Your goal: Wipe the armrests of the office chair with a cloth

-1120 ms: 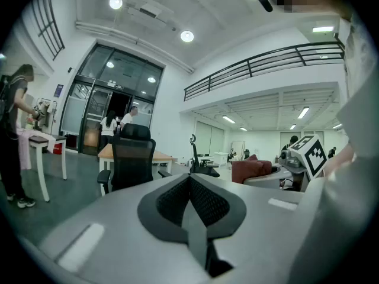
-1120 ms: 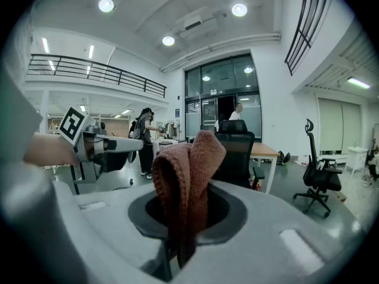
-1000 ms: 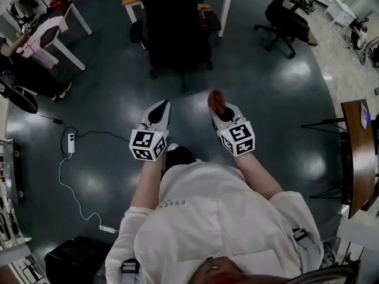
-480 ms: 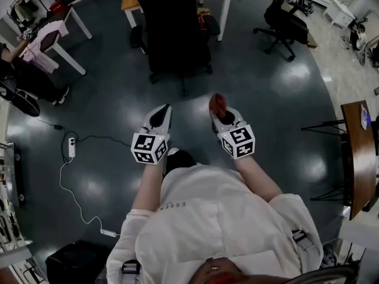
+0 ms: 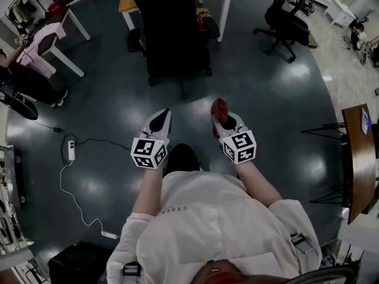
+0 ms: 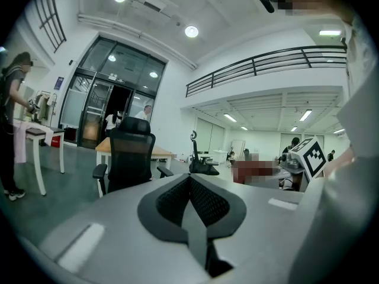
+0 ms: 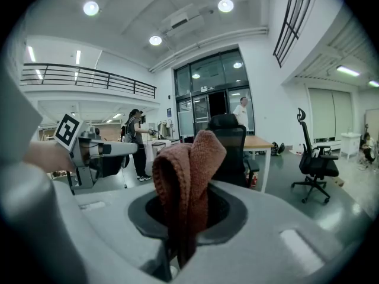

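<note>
One cloth [image 7: 189, 170] — clamped in the right gripper's [image 5: 221, 118] jaws.

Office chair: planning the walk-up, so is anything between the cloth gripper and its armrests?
Nothing visible. Only bare floor lies between the right gripper, shut on the cloth, and the office chair; the power strip lies off to the left.
</note>
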A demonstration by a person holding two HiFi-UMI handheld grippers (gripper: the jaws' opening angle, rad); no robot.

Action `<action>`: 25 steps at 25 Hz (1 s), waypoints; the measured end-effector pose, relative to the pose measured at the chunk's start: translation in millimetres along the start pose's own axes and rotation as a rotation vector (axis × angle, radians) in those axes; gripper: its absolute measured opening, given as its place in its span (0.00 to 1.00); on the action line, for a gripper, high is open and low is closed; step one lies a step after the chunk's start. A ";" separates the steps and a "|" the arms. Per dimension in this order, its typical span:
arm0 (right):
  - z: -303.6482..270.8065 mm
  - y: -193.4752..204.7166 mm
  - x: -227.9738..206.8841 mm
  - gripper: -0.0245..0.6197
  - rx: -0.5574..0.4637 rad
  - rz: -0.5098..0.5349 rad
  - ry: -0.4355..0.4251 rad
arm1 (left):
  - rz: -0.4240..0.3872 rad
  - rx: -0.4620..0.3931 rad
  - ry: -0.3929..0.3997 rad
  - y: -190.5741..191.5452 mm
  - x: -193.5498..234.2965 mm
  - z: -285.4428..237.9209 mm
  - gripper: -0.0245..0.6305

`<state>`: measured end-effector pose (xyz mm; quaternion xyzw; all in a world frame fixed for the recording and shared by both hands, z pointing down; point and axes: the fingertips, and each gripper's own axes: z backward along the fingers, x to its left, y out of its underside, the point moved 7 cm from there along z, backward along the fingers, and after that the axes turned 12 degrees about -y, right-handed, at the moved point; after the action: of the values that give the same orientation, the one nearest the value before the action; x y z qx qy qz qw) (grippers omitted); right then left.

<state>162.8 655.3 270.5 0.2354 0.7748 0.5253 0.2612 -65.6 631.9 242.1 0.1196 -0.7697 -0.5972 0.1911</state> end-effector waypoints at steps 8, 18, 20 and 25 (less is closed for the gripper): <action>-47.3 17.8 -47.1 0.11 0.054 -0.103 0.042 | 0.023 0.099 0.011 17.5 36.5 -61.6 0.06; -147.6 -43.7 -165.2 0.11 0.106 -0.084 0.116 | 0.045 0.106 0.091 -26.3 106.0 -244.7 0.06; -162.9 -56.4 -192.5 0.11 0.121 -0.082 0.134 | 0.042 0.114 0.122 -38.2 112.5 -281.2 0.06; -203.6 -84.5 -253.2 0.11 0.119 -0.085 0.177 | 0.011 0.115 0.190 -65.7 123.5 -357.0 0.06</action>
<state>213.0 324.2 294.6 0.1701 0.8339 0.4858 0.1994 -23.5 252.1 273.6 0.1822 -0.7817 -0.5372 0.2591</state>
